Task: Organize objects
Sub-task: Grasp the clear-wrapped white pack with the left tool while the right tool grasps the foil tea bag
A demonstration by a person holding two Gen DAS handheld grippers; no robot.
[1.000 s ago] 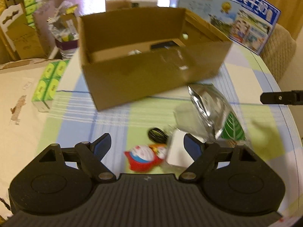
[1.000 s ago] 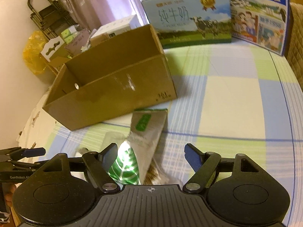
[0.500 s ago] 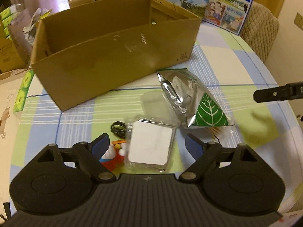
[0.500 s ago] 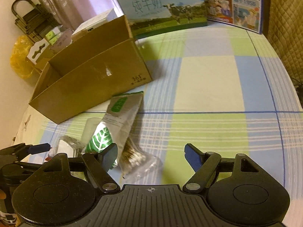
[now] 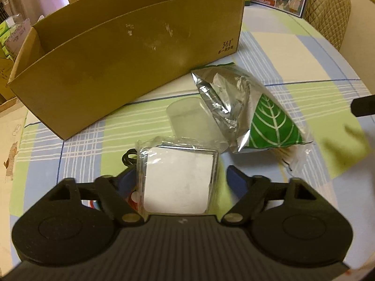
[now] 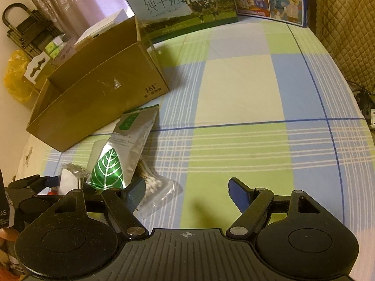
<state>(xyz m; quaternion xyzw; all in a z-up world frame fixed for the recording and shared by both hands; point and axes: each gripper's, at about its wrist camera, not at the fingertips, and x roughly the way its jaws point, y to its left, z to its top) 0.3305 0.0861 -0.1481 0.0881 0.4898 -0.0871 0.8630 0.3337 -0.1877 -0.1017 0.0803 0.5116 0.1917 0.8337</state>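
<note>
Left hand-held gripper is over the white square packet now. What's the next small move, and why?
Probably finish closing the left hand-held gripper on the white square packet. Its jaws are closing, the packet lies between them, and a gap remains on the right side. The open cardboard box sits just behind.

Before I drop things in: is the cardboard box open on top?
Open. The cardboard box has no lid or flaps across it; its inner walls show.

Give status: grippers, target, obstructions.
Left gripper closing around bagged white square, not yet gripped. Right gripper open, empty. Foil pouch close beside target. Cardboard box beyond.
</note>
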